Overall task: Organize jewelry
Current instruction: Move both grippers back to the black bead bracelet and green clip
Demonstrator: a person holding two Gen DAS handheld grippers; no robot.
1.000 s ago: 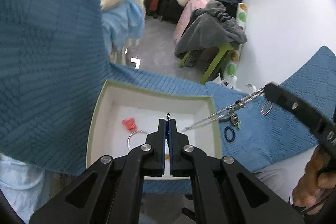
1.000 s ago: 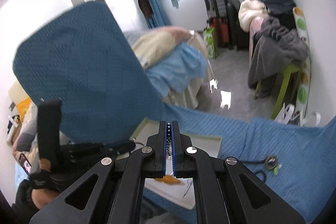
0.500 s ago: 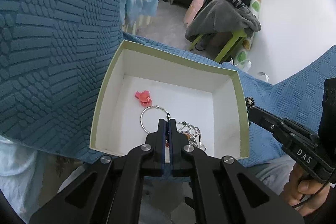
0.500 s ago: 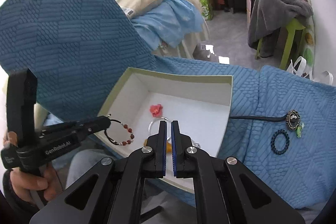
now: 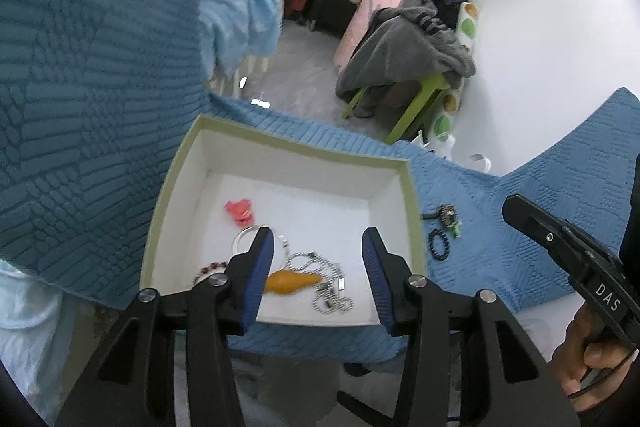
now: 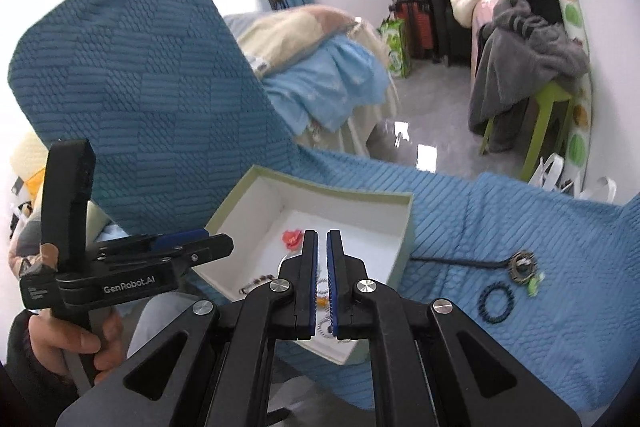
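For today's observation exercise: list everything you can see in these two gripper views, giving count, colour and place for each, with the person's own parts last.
Box: one, green rim, white inside, on the blue cover.
Flower piece: one, red-pink, in box.
Pendant: one, orange, in box.
Ball chain: one, silver, in box.
Ring bangle: one, silver, in box.
Bead bracelet: one, dark red, box's near corner.
Bead ring: one, black, on cover right of box.
Round pendant on cord: one, dark, beside it.
Stool: one, green, under grey clothes.
Left gripper: black, blue pads, open over box, just opened, nothing between.
Right gripper: shut.
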